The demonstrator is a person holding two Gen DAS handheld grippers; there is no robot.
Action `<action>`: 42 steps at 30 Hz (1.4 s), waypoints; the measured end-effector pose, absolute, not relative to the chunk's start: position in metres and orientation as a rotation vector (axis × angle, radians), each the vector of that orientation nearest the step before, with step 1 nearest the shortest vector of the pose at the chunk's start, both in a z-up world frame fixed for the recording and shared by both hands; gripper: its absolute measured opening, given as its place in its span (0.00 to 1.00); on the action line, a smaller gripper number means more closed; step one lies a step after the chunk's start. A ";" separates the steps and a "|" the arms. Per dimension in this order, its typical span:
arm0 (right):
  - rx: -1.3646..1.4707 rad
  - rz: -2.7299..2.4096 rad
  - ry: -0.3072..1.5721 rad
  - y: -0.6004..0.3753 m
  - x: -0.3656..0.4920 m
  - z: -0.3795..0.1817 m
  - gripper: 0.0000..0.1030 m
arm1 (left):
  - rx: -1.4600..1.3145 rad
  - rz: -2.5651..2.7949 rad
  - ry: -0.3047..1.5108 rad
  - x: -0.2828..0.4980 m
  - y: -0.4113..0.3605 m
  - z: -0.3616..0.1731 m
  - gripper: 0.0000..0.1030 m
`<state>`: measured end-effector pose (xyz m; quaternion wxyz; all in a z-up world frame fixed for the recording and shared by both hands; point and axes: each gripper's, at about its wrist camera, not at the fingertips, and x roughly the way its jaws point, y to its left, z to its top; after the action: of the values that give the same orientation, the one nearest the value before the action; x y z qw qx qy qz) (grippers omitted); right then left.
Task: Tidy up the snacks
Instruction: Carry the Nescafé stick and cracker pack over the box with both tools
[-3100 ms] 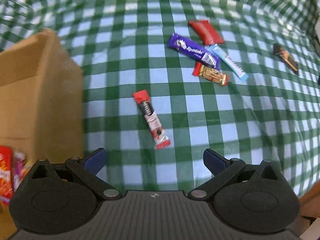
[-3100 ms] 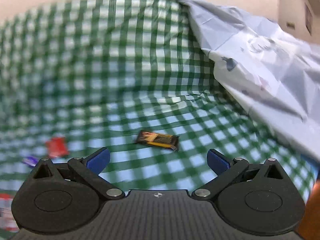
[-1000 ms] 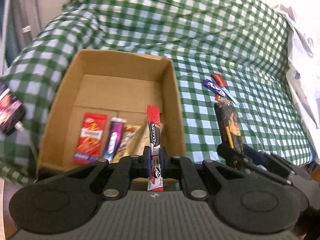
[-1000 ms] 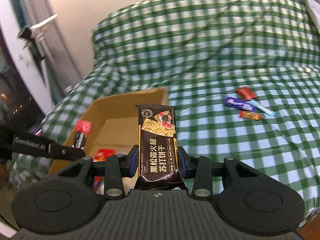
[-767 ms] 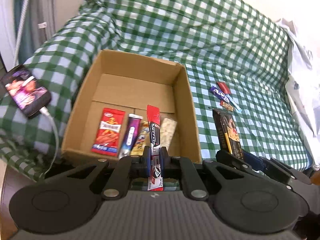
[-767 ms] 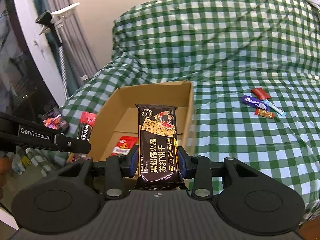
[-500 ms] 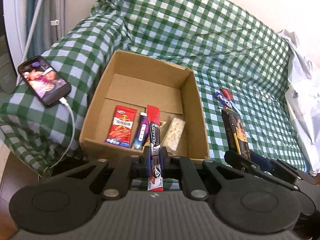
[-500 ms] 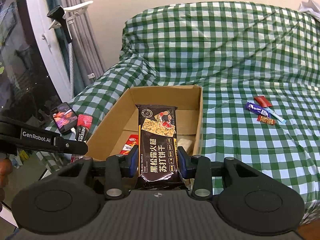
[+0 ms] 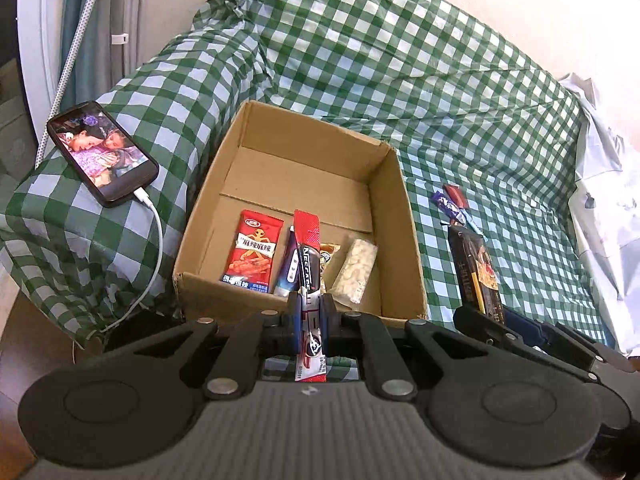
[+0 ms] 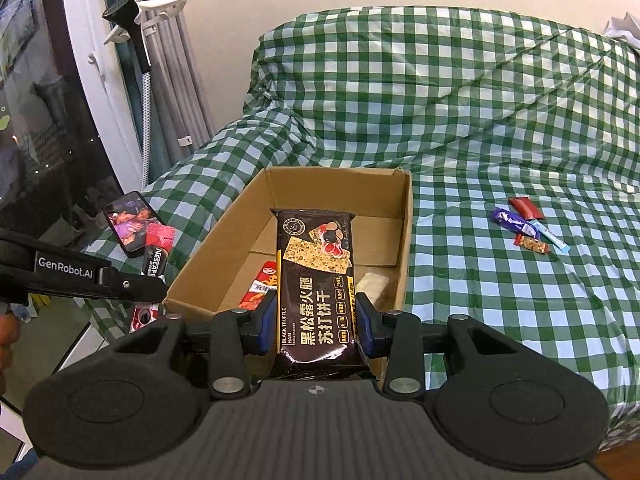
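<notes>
We've got the black truffle ham soda cracker pack pinched upright in our right gripper, the Nescafe stick squeezed in our left gripper, both just short of the cardboard box on the checkered bed. Loose snacks sit at 2 o'clock.

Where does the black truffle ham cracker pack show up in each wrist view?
Left wrist view: the cracker pack stands at right, edge-on, in the right hand-held gripper, right of the cardboard box.
Right wrist view: the cracker pack is at centre, facing the camera, clamped in the right hand-held gripper.
Shared landmark: the cardboard box.
</notes>
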<state>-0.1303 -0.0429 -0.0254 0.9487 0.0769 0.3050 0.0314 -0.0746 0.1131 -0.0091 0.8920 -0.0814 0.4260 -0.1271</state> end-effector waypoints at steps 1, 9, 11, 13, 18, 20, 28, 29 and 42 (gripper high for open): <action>0.156 0.062 0.625 -0.043 -0.128 -0.026 0.40 | -0.171 -0.263 0.887 -0.073 0.113 -0.010 0.09; 0.149 0.059 0.641 -0.044 -0.109 -0.028 0.40 | -0.179 -0.254 0.899 -0.051 0.111 -0.012 0.09; 0.150 0.059 0.646 -0.046 -0.103 -0.030 0.40 | -0.178 -0.251 0.900 -0.044 0.111 -0.013 0.09; 0.153 0.061 0.652 -0.047 -0.097 -0.031 0.40 | -0.177 -0.248 0.901 -0.037 0.110 -0.014 0.09; 0.153 0.065 0.672 -0.048 -0.082 -0.036 0.40 | -0.175 -0.242 0.909 -0.019 0.110 -0.018 0.09; 0.152 0.067 0.679 -0.047 -0.076 -0.038 0.40 | -0.175 -0.239 0.911 -0.012 0.109 -0.019 0.09; 0.148 0.072 0.708 -0.048 -0.046 -0.045 0.40 | -0.173 -0.234 0.921 0.021 0.101 -0.025 0.09; 0.148 0.072 0.712 -0.049 -0.041 -0.046 0.40 | -0.172 -0.234 0.924 0.025 0.099 -0.027 0.09; 0.164 0.069 0.778 -0.049 0.010 -0.074 0.40 | -0.137 -0.206 0.982 0.074 0.087 -0.053 0.09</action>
<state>0.0099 -0.0491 -0.0736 0.9214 0.0798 0.3789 0.0335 0.0744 0.0866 -0.0535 0.8747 -0.0655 0.4701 -0.0985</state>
